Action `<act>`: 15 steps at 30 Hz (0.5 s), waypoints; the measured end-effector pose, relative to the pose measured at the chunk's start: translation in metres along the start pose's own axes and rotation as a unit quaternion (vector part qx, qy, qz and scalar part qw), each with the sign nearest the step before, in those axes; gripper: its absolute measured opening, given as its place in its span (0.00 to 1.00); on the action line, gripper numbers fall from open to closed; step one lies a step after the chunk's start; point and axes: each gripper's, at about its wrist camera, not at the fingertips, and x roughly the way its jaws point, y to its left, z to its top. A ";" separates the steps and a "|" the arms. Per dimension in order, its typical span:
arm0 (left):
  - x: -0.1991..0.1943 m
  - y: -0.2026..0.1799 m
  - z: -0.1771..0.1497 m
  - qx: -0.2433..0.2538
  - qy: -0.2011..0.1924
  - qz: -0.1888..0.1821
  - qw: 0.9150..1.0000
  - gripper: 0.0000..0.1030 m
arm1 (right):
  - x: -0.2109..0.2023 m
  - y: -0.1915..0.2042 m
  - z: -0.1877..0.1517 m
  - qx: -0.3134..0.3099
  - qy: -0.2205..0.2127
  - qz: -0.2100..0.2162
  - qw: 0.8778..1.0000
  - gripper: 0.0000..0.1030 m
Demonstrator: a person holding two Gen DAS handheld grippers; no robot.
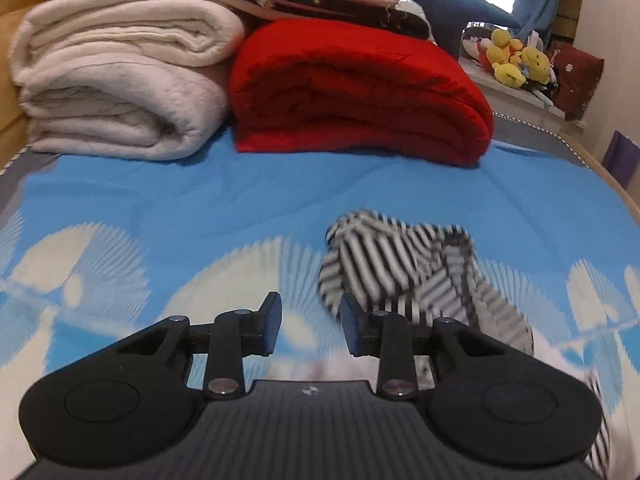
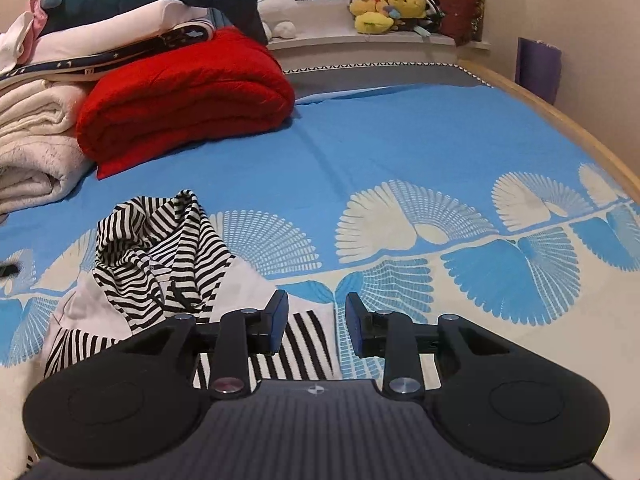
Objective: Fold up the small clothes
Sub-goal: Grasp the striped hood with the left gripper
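Each of the 2 views looks forward and downward along its own claw, from close above the bed (image 1: pixel 160 200). The left view faces the quilt (image 1: pixel 360 92) head-on; the right view sits further right, facing the windowsill. Both share the striped garment (image 2: pixel 160 256), quilt and bed.

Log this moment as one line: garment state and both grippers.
striped garment: crumpled on blue bedsheet, unfolded | left gripper: open, empty | right gripper: open, empty, over garment's edge
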 end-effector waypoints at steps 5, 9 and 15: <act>0.088 -0.012 0.049 -0.006 0.024 -0.005 1.000 0.35 | 0.003 -0.015 0.003 0.013 0.006 -0.007 1.000 0.32; 0.145 -0.017 0.067 -0.046 0.059 -0.004 0.997 0.50 | 0.006 -0.022 0.004 0.016 0.006 -0.011 1.000 0.32; 0.202 -0.024 0.074 -0.107 0.111 -0.005 0.988 0.53 | 0.014 -0.025 0.006 0.024 0.015 -0.007 1.000 0.32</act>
